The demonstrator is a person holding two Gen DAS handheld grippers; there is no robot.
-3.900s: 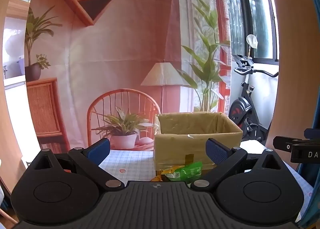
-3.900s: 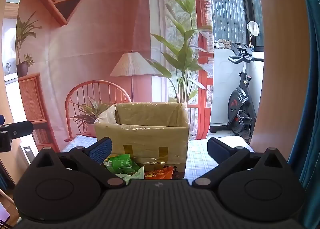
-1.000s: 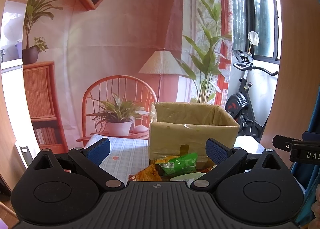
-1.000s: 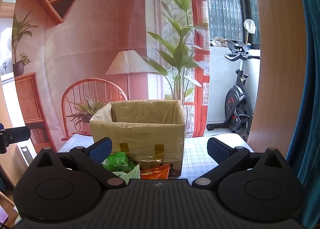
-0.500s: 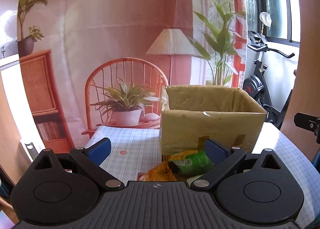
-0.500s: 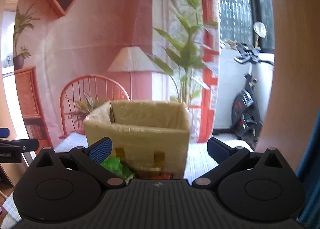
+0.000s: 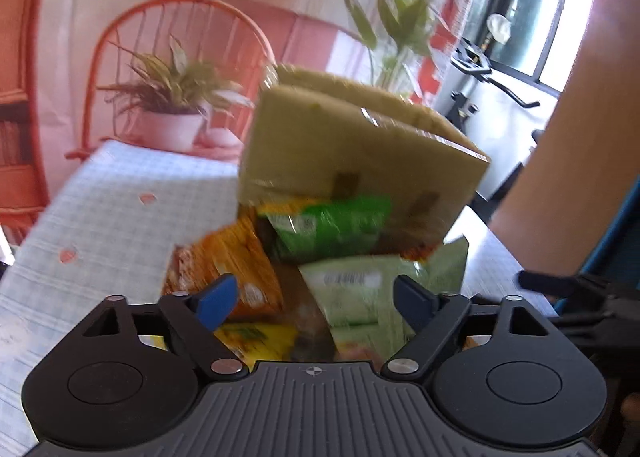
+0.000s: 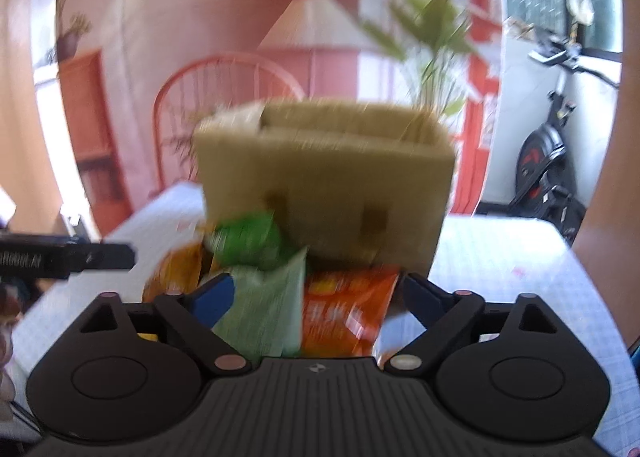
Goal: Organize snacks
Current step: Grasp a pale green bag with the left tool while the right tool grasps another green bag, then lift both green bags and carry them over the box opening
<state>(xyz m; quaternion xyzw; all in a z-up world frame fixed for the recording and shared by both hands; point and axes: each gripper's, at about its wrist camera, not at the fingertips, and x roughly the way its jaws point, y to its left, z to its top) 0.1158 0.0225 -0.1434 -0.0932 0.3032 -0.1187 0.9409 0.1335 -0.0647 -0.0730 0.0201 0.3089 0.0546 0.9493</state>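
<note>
Cardboard box [image 7: 360, 153] w/ snack bags piled at its front, on table [image 7: 112, 209].
Both tongs just been closing, jaws not shut, nothing gripped: left gripper [image 7: 316, 297] straddles pale green bag [image 7: 360, 289], orange bag [image 7: 224, 257] by its left pad; right gripper [image 8: 316, 293] spans pale green + red bag [image 8: 344, 309]. Risk: pinching two bags at once, or foil slipping out, since bags overlap.
</note>
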